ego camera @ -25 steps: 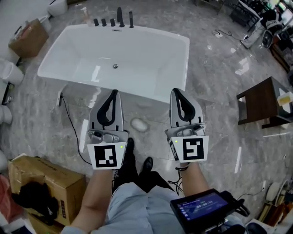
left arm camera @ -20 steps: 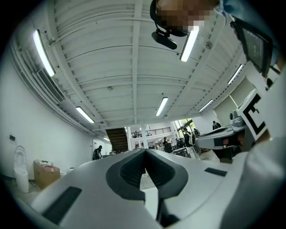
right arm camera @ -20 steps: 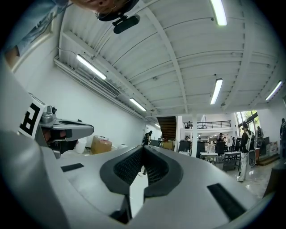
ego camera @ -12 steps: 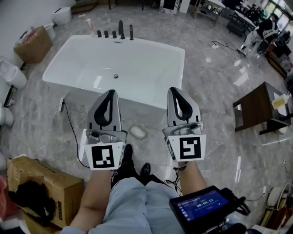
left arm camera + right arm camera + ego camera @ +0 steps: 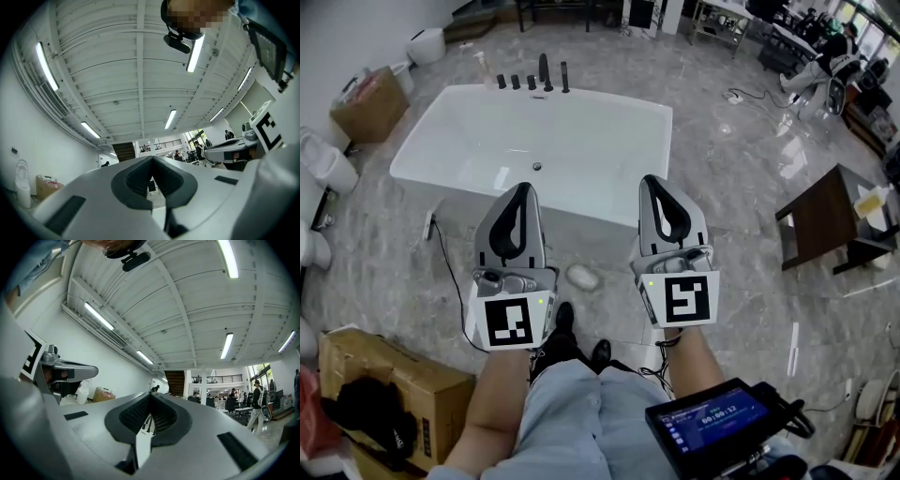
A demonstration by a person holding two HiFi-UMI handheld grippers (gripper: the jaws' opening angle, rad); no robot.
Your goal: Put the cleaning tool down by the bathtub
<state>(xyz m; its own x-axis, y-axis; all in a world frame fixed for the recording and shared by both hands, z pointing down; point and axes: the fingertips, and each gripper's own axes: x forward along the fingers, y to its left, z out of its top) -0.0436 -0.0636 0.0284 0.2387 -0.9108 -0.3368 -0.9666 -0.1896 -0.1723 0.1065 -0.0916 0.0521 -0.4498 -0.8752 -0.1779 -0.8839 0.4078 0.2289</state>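
A white bathtub (image 5: 441, 150) stands on the marble floor ahead of me. A small pale oval cleaning tool (image 5: 581, 276) lies on the floor just in front of the tub, free of both grippers. In the head view my left gripper (image 5: 520, 189) and right gripper (image 5: 659, 181) are held side by side above the tub's near rim, both shut and empty. The left gripper view shows the left gripper (image 5: 151, 158) with its jaws together, pointing up at the ceiling. In the right gripper view the right gripper (image 5: 151, 394) also has its tips meeting, with nothing between them.
Black taps (image 5: 544, 70) line the tub's far rim. A cable (image 5: 445, 258) trails on the floor at the left. Cardboard boxes sit at the bottom left (image 5: 384, 370) and far left (image 5: 367, 101). A dark wooden table (image 5: 830, 220) stands at the right. A screen device (image 5: 712, 420) hangs at my waist.
The head view has shifted, so the tub and the pale tool sit a little lower in the picture. Both grippers stay side by side and shut.
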